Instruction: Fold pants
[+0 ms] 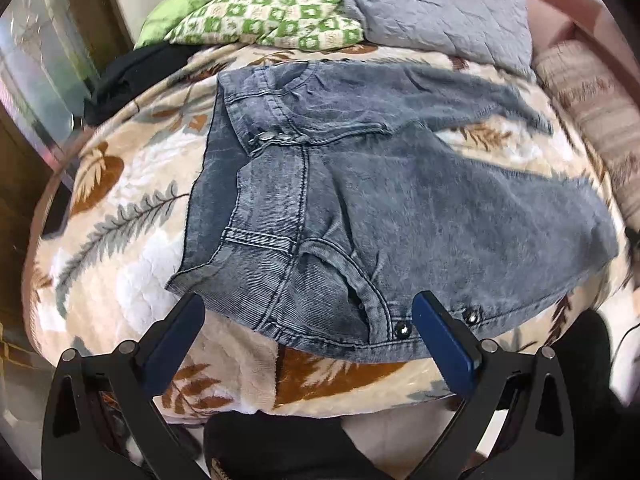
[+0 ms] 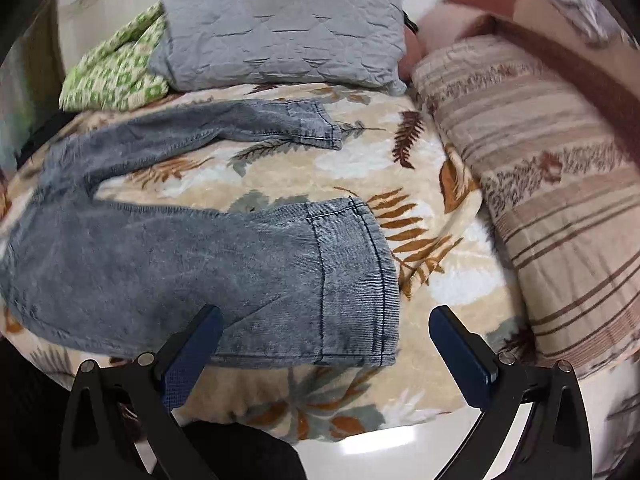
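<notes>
Grey-blue denim is what you are dealing with: the pants (image 1: 360, 184) lie spread flat on the leaf-print blanket (image 1: 120, 240), filling the centre of the left view, waistband toward the left of the frame and both legs running off to the right. In the right view the two legs lie apart in a V — the near leg's cuff (image 2: 352, 280) sits low in the centre, the far cuff (image 2: 312, 124) higher up, below the grey pillow (image 2: 280, 28).

Your left gripper (image 1: 308, 320) is spread wide and holds nothing; its fingers straddle the near hip edge by the metal studs (image 1: 401, 330). Your right gripper (image 2: 326, 334) is equally wide and empty, bracketing the near cuff's lower corner.

What can go wrong from here:

- The plush blanket bunches up at the bottom of the left frame — close too deep and you will likely pinch blanket along with denim, and drag it into the fold.
- The pocket opening (image 1: 352, 276) gapes near your left fingers; catching only that top layer would probably leave the back panel behind.
- Lift one end ahead of the other and the leg may twist rather than land on its twin.
- The striped bedding (image 2: 560, 184) crowds the right edge, so a wide swing could snag it.
</notes>
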The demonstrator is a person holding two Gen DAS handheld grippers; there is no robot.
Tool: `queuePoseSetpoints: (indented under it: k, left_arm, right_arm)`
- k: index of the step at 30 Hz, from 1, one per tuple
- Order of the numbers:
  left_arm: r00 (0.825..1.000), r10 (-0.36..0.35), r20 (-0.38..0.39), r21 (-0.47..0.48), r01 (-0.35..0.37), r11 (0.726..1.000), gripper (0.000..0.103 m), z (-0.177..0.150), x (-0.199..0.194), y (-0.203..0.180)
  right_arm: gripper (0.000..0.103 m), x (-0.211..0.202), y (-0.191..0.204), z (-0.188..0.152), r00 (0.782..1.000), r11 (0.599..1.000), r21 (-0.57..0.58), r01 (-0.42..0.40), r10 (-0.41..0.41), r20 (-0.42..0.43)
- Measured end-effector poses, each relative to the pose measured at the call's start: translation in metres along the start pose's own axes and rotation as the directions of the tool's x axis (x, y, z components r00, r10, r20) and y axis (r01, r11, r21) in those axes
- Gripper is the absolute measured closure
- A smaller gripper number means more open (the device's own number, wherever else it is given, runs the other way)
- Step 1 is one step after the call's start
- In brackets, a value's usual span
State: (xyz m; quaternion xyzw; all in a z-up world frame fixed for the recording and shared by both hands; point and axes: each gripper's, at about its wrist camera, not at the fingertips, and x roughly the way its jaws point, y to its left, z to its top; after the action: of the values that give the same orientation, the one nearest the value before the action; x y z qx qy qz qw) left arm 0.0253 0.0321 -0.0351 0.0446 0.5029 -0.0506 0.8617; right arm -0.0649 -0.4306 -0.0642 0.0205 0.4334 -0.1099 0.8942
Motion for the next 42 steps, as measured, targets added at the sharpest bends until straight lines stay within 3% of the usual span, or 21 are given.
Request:
queuePoseSetpoints:
  k: [4,8,13,16,18,19,20,21,22,23,24,27,29,31,33,35,38,40,42]
  left_arm:
    - [0.999,-0.038,-0.026,-0.139,0.034,0.990,0.000,0.008,0.002,0.033]
    - [0.992,-0.117,-0.055,-0.296,0.096,0.950,0.000,0.005,0.010,0.062]
    - [0.961,-0.241,-0.136,-0.389,0.172,0.905,0.000,-0.004,0.035,0.061]
    - [0.926,-0.338,-0.165,-0.453,0.234,0.861,0.000,-0.010,0.053,0.055]
    - [0.903,-0.396,-0.166,-0.495,0.271,0.826,0.000,-0.011,0.064,0.051]
    - [0.893,-0.419,-0.162,-0.510,0.288,0.811,0.008,-0.011,0.067,0.048]
    - [0.888,-0.432,-0.159,-0.521,0.296,0.800,0.015,-0.009,0.069,0.045]
    - [0.898,-0.412,-0.156,-0.517,0.281,0.808,0.019,-0.004,0.066,0.041]
    - [0.900,-0.411,-0.144,-0.514,0.287,0.808,0.030,-0.002,0.064,0.040]
    - [0.901,-0.416,-0.120,-0.508,0.304,0.806,0.041,0.001,0.057,0.039]
    - [0.902,-0.422,-0.095,-0.500,0.323,0.804,0.044,0.004,0.048,0.038]
    - [0.919,-0.383,-0.088,-0.474,0.299,0.828,0.045,0.007,0.040,0.037]
    - [0.929,-0.342,-0.144,-0.470,0.240,0.849,0.045,0.005,0.056,0.034]
    - [0.925,-0.310,-0.217,-0.464,0.182,0.867,0.047,-0.006,0.072,0.034]
    - [0.931,-0.299,-0.211,-0.440,0.183,0.879,0.049,-0.007,0.069,0.034]
    - [0.925,-0.311,-0.218,-0.414,0.201,0.888,0.049,-0.007,0.062,0.035]
    - [0.920,-0.355,-0.168,-0.364,0.277,0.890,0.049,-0.006,0.040,0.043]
    - [0.935,-0.338,-0.103,-0.323,0.290,0.901,0.049,0.005,0.020,0.051]
    - [0.958,-0.283,-0.036,-0.289,0.261,0.921,0.038,0.025,0.006,0.059]
  right_arm:
    - [0.000,0.016,-0.043,0.007,0.999,0.991,0.131,0.021,-0.017,-0.028]
    - [0.000,0.043,-0.070,0.010,0.997,0.975,0.221,0.009,0.007,-0.073]
    - [0.000,0.082,-0.070,0.014,0.988,0.963,0.265,-0.040,0.077,-0.132]
    - [0.004,0.098,-0.060,0.015,0.982,0.966,0.248,-0.068,0.110,-0.157]
    - [0.014,0.103,-0.050,0.016,0.975,0.966,0.228,-0.125,0.162,-0.151]
    - [0.020,0.105,-0.047,0.017,0.978,0.973,0.205,-0.109,0.142,-0.150]
    - [0.057,0.104,-0.044,0.018,0.983,0.981,0.166,-0.097,0.120,-0.135]
    - [0.086,0.103,-0.044,0.021,0.981,0.980,0.155,-0.125,0.145,-0.126]
    - [0.086,0.104,-0.046,0.024,0.974,0.972,0.171,-0.160,0.184,-0.133]
    - [0.086,0.098,-0.051,0.028,0.971,0.963,0.195,-0.184,0.209,-0.114]
    - [0.086,0.085,-0.055,0.035,0.971,0.957,0.193,-0.216,0.232,-0.062]
    - [0.086,0.056,-0.066,0.045,0.973,0.954,0.191,-0.229,0.224,0.049]
    - [0.085,0.068,-0.072,0.041,0.981,0.959,0.209,-0.190,0.193,0.008]
    - [0.084,0.095,-0.078,0.024,0.979,0.953,0.254,-0.163,0.189,-0.082]
    - [0.083,0.107,-0.079,0.010,0.976,0.952,0.272,-0.141,0.179,-0.123]
    - [0.080,0.100,-0.082,0.005,0.978,0.944,0.294,-0.149,0.185,-0.098]
    - [0.076,0.084,-0.091,0.010,0.980,0.936,0.318,-0.150,0.182,-0.075]
    - [0.070,0.071,-0.095,0.023,0.985,0.942,0.300,-0.149,0.168,-0.039]
    - [0.059,0.064,-0.092,0.042,0.986,0.948,0.279,-0.155,0.166,-0.014]
